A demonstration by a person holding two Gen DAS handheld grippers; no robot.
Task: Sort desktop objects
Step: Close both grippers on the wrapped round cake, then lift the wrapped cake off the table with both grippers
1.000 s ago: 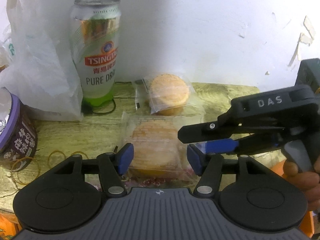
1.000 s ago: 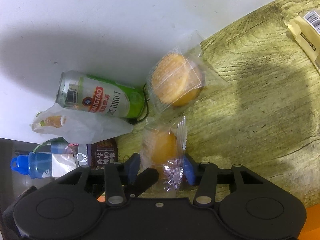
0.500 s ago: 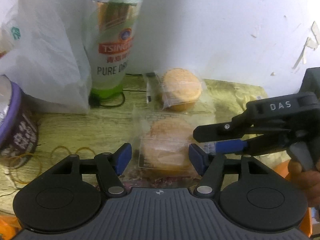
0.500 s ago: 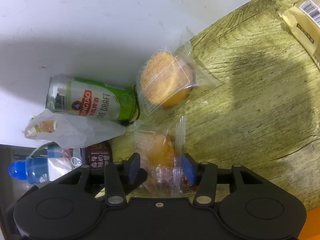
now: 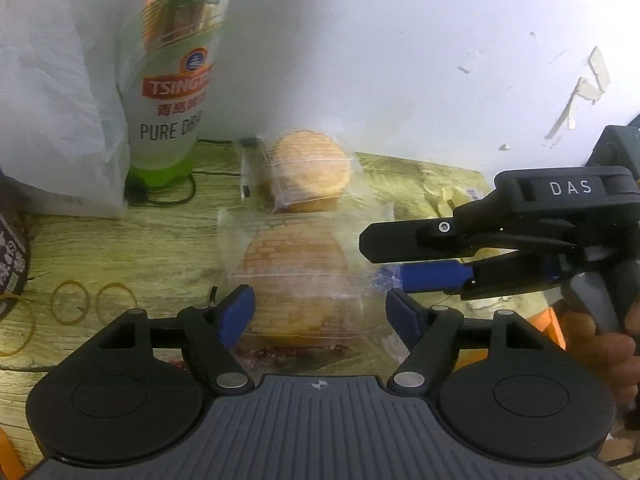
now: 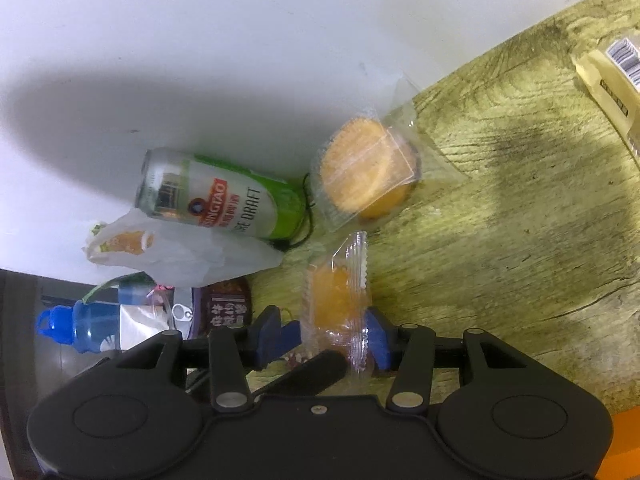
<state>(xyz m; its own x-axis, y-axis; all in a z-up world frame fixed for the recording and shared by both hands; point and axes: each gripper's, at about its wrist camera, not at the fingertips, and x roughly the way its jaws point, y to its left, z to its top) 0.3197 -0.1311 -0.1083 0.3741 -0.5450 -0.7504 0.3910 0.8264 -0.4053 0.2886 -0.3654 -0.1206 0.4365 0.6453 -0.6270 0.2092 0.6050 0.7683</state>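
Note:
A round cake in a clear wrapper point(image 5: 296, 276) lies on the yellowish wooden table point(image 5: 120, 248), between the blue pads of my left gripper point(image 5: 320, 312). That gripper is open, with a pad on each side of the packet. My right gripper point(image 5: 380, 260) reaches in from the right, turned on its side, and is shut on the wrapper's right edge. In the right wrist view the same cake point(image 6: 336, 300) stands edge-on between my right gripper's pads point(image 6: 326, 338). A second wrapped cake point(image 5: 308, 170) point(image 6: 368, 172) lies just behind, near the wall.
A green-and-white beer can point(image 5: 172, 80) stands at the back left beside a white plastic bag point(image 5: 60, 120). Rubber bands point(image 5: 70, 300) and a purple-lidded cup point(image 5: 12, 256) are at the left. A yellow barcoded packet point(image 6: 612, 80) lies far right. A hand point(image 5: 600, 340) holds the right gripper.
My left gripper has moved forward and to the left, so the can and cakes loom larger. The right gripper has kept its hold on the wrapper and moved along with it.

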